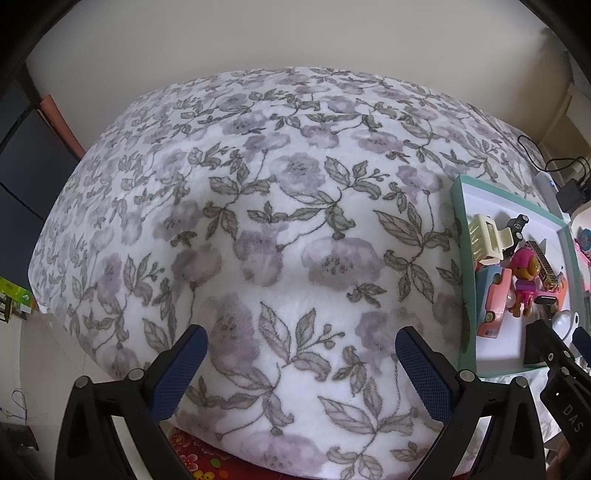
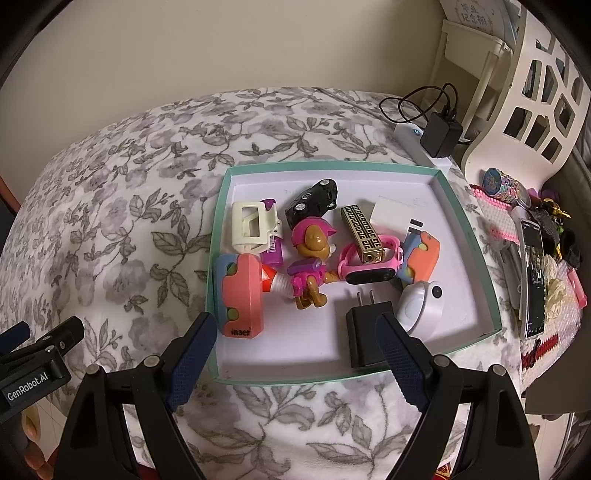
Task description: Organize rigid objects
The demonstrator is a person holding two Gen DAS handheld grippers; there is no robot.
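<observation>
Toys in teal box (image 2: 476,236), both hand-held grippers empty, wide

A floral blanket (image 1: 280,206) in grey and mauve covers the raised surface that fills most of both views. Behind the blanket stands a plain cream wall (image 1: 295,33), evenly lit with no hard shadows. Left of the blanket a dark blue panel (image 1: 22,177) stands beside a reddish-orange edge (image 1: 61,122), with pale floor (image 1: 40,354) below them. Under the blanket's near edge shows a red flowered cloth (image 1: 207,458). Right of the blanket stands a white chair (image 2: 532,110) with cut-out holes in its back, and behind that a cream shelf frame (image 2: 469,48) against the wall.
</observation>
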